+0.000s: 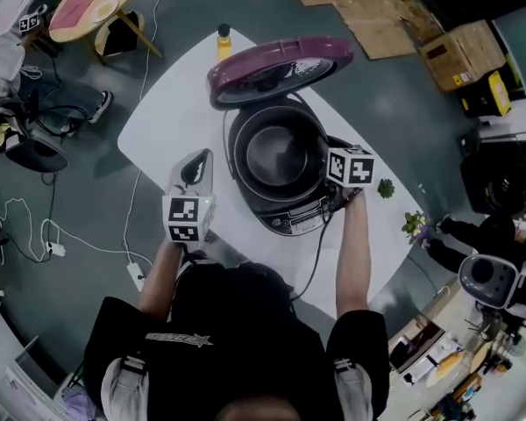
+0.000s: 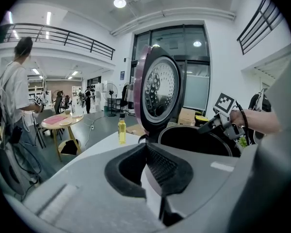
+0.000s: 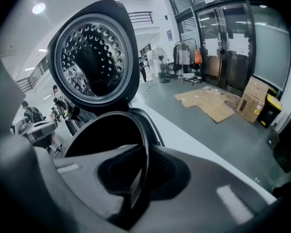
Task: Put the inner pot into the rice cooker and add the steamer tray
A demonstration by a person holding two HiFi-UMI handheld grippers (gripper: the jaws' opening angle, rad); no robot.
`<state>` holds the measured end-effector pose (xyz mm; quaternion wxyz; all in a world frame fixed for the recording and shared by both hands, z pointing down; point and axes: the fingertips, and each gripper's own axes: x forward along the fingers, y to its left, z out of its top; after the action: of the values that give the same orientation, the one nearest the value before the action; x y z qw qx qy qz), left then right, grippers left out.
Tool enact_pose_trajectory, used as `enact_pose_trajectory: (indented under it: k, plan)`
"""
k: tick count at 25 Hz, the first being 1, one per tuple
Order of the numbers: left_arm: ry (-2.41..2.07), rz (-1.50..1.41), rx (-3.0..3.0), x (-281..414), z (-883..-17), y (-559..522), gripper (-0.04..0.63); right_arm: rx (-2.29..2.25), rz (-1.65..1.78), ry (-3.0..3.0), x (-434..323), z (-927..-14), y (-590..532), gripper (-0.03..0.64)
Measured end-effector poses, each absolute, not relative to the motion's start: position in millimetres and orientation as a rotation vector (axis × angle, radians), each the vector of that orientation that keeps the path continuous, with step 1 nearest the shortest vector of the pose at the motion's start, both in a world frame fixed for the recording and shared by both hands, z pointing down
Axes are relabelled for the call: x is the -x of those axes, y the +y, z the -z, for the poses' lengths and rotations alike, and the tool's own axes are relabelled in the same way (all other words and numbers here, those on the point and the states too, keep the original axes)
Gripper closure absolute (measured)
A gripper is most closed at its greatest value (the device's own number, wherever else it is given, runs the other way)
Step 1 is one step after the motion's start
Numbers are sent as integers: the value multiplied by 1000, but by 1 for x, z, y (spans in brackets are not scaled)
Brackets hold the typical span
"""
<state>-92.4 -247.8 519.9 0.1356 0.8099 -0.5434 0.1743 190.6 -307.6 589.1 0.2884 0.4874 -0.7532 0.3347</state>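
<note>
With right tongs (image 3: 143,178) clamped on rim of inner pot (image 1: 276,152), mid-frame inside rice cooker (image 1: 291,219), check level seating before letting go; left tongs (image 2: 148,152) closed, empty, lower left.

Open-plan robotics lab/test hall, not domestic. Evid.: mezzanine railing (image 2: 63,35), tall glass doors (image 3: 233,42), bare grey floor (image 1: 96,191) w/ loose cables (image 1: 53,248), flattened cardboard (image 1: 368,7), boxes (image 1: 460,55), marker cube (image 1: 31,22) by round table (image 1: 92,3).
</note>
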Motion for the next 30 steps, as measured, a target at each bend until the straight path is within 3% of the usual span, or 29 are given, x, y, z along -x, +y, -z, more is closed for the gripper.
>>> enact_pose_trajectory:
  k: [4, 8, 30]
  plan:
    - [-1568, -501, -2354, 93, -518, -248, 584, -1290, -922, -2028, -187, -589, -307, 561]
    - [-1571, -489, -2367, 98, -510, -248, 584, -1293, -951, -2042, -180, -584, -305, 390]
    - [-1377, -335, -2666, 100, -435, -221, 584, -1789, -715, -2058, -182, -459, -214, 374]
